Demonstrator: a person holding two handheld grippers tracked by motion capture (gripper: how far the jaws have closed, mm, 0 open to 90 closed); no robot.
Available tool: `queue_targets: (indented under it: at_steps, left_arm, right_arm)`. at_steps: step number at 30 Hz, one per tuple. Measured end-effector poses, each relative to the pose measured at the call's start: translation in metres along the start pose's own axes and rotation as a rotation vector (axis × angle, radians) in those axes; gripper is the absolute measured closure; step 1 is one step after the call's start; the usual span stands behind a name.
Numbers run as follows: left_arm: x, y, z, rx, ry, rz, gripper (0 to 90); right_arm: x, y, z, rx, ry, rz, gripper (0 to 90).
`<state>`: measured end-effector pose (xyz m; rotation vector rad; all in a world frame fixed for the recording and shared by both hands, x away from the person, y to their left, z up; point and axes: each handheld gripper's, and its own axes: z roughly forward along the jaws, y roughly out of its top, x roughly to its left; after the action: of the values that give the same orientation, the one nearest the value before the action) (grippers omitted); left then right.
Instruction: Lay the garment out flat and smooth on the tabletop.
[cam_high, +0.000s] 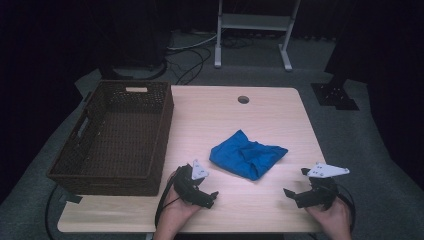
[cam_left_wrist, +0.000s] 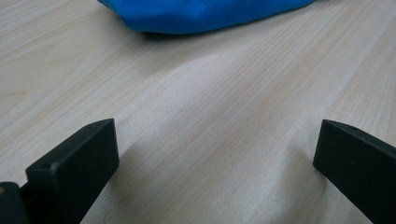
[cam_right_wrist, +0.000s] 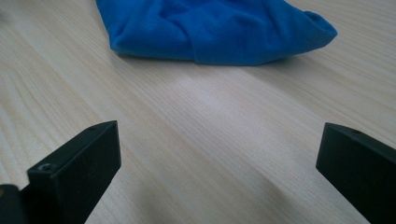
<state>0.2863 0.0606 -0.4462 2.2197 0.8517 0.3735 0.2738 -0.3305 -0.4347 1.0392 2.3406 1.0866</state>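
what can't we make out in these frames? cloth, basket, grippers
- Blue cloth: crumpled, so its type and underside are hidden; cut by the top edge in the left gripper view.
- Wicker basket: near wall hides part of its floor, high view.
- Left gripper, right gripper: bodies out of frame in own views.

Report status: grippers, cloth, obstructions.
Left gripper and right gripper open, empty, near table edge. Crumpled blue fabric cloth lies untouched between them. Dark woven wicker basket left, not obstructing.

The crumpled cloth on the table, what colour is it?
Plain bright blue cloth, no pattern; the right gripper view shows it best.
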Motion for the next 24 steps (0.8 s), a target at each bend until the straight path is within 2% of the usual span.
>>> queue_targets:
  at_steps: [14,19,24]
  left_arm:
    - [0.0,0.0,0.0,0.001,-0.009,0.01,0.0]
    - [0.002,0.0,0.0,0.001,0.016,-0.013,0.0]
    - [0.002,0.0,0.0,0.002,0.006,-0.004,0.0]
  right_arm:
    - [0.003,0.01,-0.001,-0.006,-0.004,-0.001,0.0]
    - [0.004,0.012,-0.001,-0.007,-0.004,-0.005,0.0]
    - [0.005,0.018,0.0,-0.021,-0.008,-0.022,0.0]
